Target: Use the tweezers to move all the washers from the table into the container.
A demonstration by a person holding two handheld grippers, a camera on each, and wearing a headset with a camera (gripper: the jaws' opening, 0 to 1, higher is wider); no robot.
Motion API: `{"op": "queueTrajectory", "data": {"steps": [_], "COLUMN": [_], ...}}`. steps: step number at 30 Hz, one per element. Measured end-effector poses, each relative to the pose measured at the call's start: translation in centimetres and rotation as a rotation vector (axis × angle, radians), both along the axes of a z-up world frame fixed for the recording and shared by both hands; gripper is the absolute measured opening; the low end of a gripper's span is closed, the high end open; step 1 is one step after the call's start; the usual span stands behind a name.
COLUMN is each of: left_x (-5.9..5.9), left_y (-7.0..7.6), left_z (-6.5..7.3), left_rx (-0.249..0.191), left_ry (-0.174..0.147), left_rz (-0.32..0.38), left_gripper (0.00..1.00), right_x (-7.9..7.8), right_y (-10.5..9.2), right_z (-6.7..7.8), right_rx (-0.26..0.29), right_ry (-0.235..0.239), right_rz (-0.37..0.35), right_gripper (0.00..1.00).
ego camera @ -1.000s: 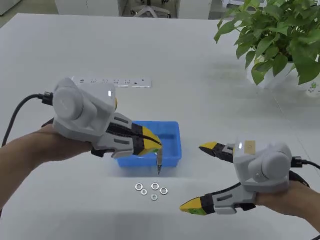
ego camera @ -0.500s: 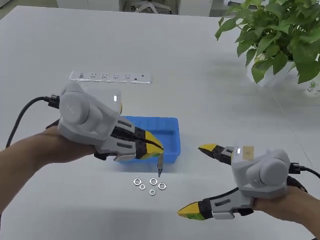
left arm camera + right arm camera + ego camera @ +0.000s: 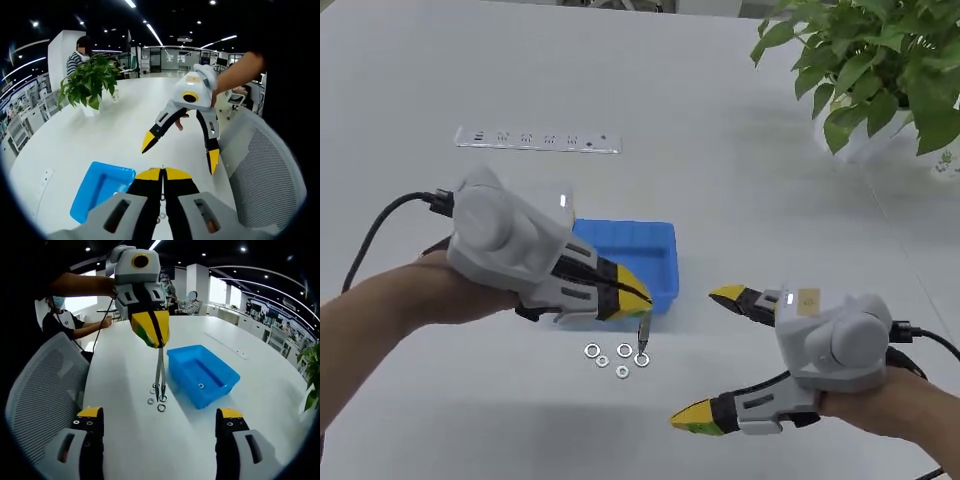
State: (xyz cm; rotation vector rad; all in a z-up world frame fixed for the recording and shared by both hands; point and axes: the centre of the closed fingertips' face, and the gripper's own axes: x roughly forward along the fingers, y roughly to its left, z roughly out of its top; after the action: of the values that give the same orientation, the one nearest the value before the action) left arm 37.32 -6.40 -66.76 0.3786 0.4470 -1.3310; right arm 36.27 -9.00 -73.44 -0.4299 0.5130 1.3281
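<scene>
Several small metal washers lie in a cluster on the white table, just in front of the blue container. My left gripper is shut on the tweezers, whose tips point down at the right side of the cluster. From the right gripper view the tweezers hang from the left gripper and reach the washers; one washer lies inside the container. My right gripper stands open to the right of the washers, holding nothing.
A white power strip lies further back on the table. A potted plant stands at the far right. A mesh chair sits beside the table, and people sit in the background.
The left gripper has lowered the tweezers, and their tips are now down at the washer cluster. The right gripper stays open in about the same place. The head camera has shifted.
</scene>
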Motion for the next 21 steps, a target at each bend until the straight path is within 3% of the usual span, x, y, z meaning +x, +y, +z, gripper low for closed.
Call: {"op": "queueTrajectory", "data": {"steps": [21], "left_x": [-0.4], "left_y": [-0.7], "left_z": [-1.6], "left_rx": [0.013], "left_ry": [0.02], "left_rz": [-0.025], "left_gripper": [0.03], "right_x": [-0.5], "right_y": [-0.1], "right_z": [-0.8], "right_rx": [-0.012], "right_ry": [0.025], "right_rz": [0.014], "right_gripper": [0.9]}}
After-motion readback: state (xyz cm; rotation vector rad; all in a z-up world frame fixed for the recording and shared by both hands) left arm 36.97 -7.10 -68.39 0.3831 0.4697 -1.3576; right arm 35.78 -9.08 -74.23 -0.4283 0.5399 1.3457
